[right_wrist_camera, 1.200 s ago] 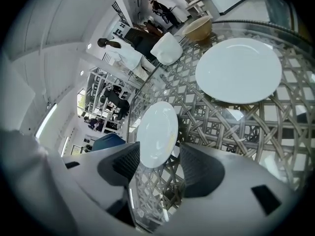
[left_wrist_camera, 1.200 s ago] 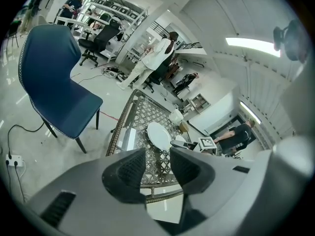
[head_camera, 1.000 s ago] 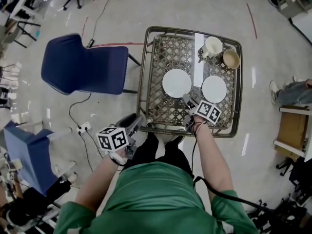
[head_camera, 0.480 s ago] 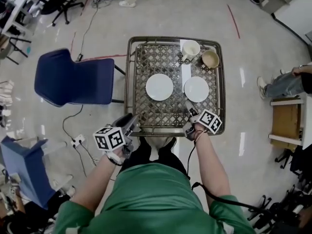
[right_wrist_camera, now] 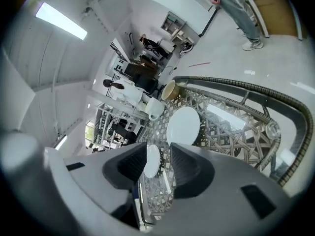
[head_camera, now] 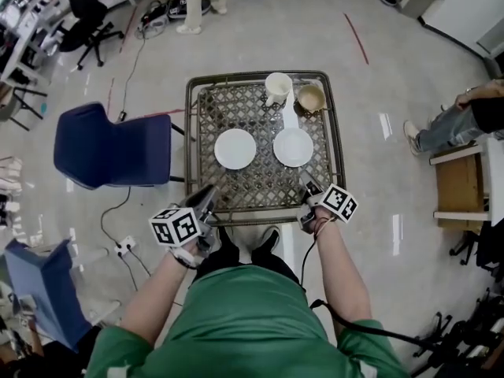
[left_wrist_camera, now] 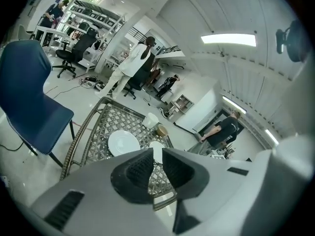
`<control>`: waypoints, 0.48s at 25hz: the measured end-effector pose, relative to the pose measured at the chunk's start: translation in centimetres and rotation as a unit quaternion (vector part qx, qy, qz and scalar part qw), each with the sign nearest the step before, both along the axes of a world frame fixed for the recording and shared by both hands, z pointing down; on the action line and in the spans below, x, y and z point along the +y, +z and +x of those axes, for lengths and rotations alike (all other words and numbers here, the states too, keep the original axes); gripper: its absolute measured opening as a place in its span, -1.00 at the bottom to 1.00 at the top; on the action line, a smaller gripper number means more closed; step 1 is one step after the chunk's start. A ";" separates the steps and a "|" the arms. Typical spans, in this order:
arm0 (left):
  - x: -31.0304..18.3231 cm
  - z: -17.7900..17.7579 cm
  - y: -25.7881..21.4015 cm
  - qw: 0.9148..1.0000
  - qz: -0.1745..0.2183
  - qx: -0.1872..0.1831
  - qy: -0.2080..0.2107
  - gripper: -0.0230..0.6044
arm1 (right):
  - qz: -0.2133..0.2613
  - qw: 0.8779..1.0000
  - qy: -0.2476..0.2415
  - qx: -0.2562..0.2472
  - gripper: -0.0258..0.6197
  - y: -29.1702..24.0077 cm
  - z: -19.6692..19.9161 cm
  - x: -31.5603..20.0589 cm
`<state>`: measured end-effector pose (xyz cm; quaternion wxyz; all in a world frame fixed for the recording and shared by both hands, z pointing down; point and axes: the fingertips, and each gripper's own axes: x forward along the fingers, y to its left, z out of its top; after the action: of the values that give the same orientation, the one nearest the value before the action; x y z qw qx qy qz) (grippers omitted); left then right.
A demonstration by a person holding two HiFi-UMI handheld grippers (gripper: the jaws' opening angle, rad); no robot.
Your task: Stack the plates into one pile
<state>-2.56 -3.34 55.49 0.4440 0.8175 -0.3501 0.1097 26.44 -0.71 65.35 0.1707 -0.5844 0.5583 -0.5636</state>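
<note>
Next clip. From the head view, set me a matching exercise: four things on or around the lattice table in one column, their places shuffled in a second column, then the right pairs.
Things
1. white mug
2. tan cup
3. left plate
4. blue chair

Places
a. on the floor, left of the table
b. far right corner of the table
c. mid-table, lying apart from the right plate
d. far edge of the table, just left of the tan cup

Pairs: 1-d, 2-b, 3-c, 4-a
</note>
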 end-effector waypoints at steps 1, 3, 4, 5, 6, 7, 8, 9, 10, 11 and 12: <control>0.3 0.6 -0.1 1.000 0.003 0.001 0.002 -0.71 | 0.003 1.000 0.001 -0.003 -0.42 -0.2 0.5 0.4; 0.7 1.6 -0.3 1.000 0.007 -0.001 0.003 -0.71 | 0.009 1.000 0.003 -0.006 -0.45 -0.4 1.4 1.0; 0.9 2.1 -0.4 1.000 0.008 -0.002 0.003 -0.71 | 0.012 1.000 0.003 -0.006 -0.48 -0.6 1.9 1.2; 0.9 2.5 -0.6 1.000 0.010 -0.003 0.002 -0.71 | 0.014 1.000 0.002 -0.006 -0.49 -0.7 2.3 1.4; 1.0 2.9 -0.7 1.000 0.011 -0.004 0.000 -0.71 | 0.014 1.000 0.000 -0.006 -0.51 -0.8 2.7 1.5; 1.0 3.2 -0.8 1.000 0.011 -0.004 -0.002 -0.71 | 0.015 1.000 -0.002 -0.004 -0.52 -0.9 3.1 1.5; 1.1 3.3 -0.9 1.000 0.010 -0.005 -0.004 -0.71 | 0.014 1.000 -0.004 -0.001 -0.52 -0.8 3.4 1.6; 1.1 3.4 -0.8 1.000 0.010 -0.006 -0.006 -0.71 | 0.012 1.000 -0.006 0.001 -0.52 -0.7 3.7 1.6; 1.2 3.6 -0.9 1.000 0.009 -0.006 -0.007 -0.71 | 0.010 1.000 -0.007 0.004 -0.52 -0.6 4.0 1.6; 1.2 3.8 -0.9 1.000 0.008 -0.004 -0.008 -0.71 | 0.007 1.000 -0.004 0.004 -0.52 -0.4 4.3 1.7; 1.2 3.9 -0.8 1.000 0.007 -0.002 -0.008 -0.71 | 0.004 1.000 0.000 0.003 -0.52 -0.2 4.7 1.7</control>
<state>1.34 -2.16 54.66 0.4385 0.8175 -0.3581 0.1054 31.12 1.00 65.17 0.1711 -0.5858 0.5607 -0.5596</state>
